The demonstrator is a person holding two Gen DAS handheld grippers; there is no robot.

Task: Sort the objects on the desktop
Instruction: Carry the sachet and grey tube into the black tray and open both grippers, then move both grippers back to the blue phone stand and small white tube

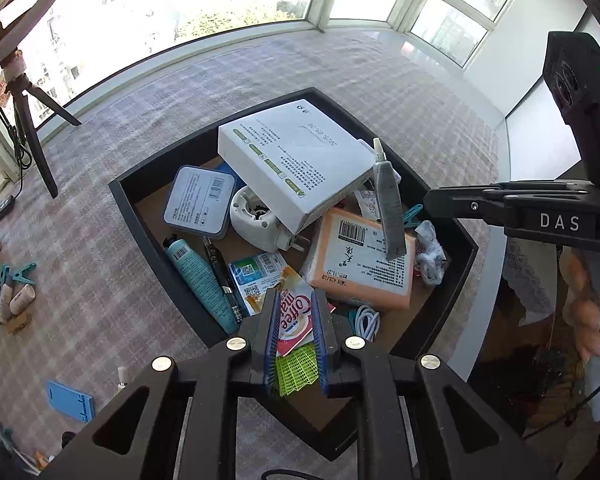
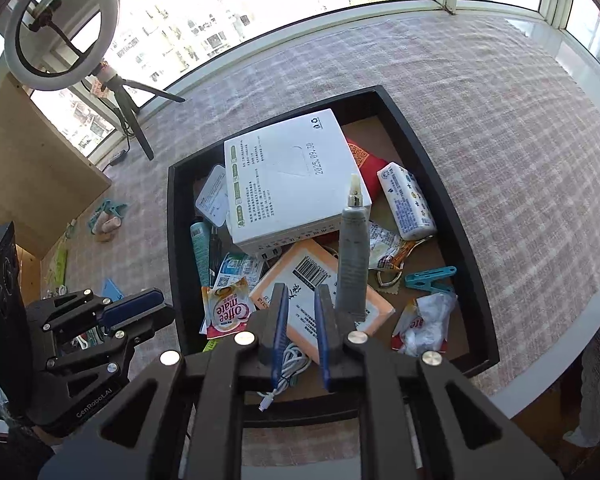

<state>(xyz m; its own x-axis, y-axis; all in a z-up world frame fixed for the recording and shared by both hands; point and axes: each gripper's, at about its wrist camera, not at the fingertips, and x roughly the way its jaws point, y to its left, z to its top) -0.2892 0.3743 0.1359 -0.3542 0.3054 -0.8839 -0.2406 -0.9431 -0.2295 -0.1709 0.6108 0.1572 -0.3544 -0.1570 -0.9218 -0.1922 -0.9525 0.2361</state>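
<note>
black tray (image 1: 140, 216) sits on the checked cloth of the counter (image 1: 180, 88), and it's packed. a big white box (image 1: 296, 160) leans across the middle, over a white round device (image 1: 256, 216) and beside a flat blue-rimmed case (image 1: 199, 200). an orange packet with a barcode (image 1: 364, 260) lies nearer the front, a teal tube (image 1: 202, 280) runs along the left wall beside a black pen (image 1: 222, 276), and a white cable (image 2: 288, 364) coils at the front edge.

the left hand-held gripper (image 1: 294, 344) hovers low over the front of the tray; its blue-padded fingers stand a little apart with a coffee mate sachet (image 1: 294, 316) and a lime-green mesh piece (image 1: 296, 368) showing in the gap, but whether they pinch either i cannot tell.

the right hand-held gripper (image 2: 302, 344) hangs over the orange packet with its fingers parted, nothing between them. a grey tube (image 2: 354, 268) rises just beside its right finger, nozzle up; what holds it up i can't tell.

off to the right in the tray: a white tissue pack (image 2: 406, 200), a teal clip (image 2: 430, 278), crumpled white plastic (image 2: 426, 320).

out on the cloth, more teal clips (image 1: 8, 280), and a ring light on a tripod (image 2: 60, 28) by the window
</note>
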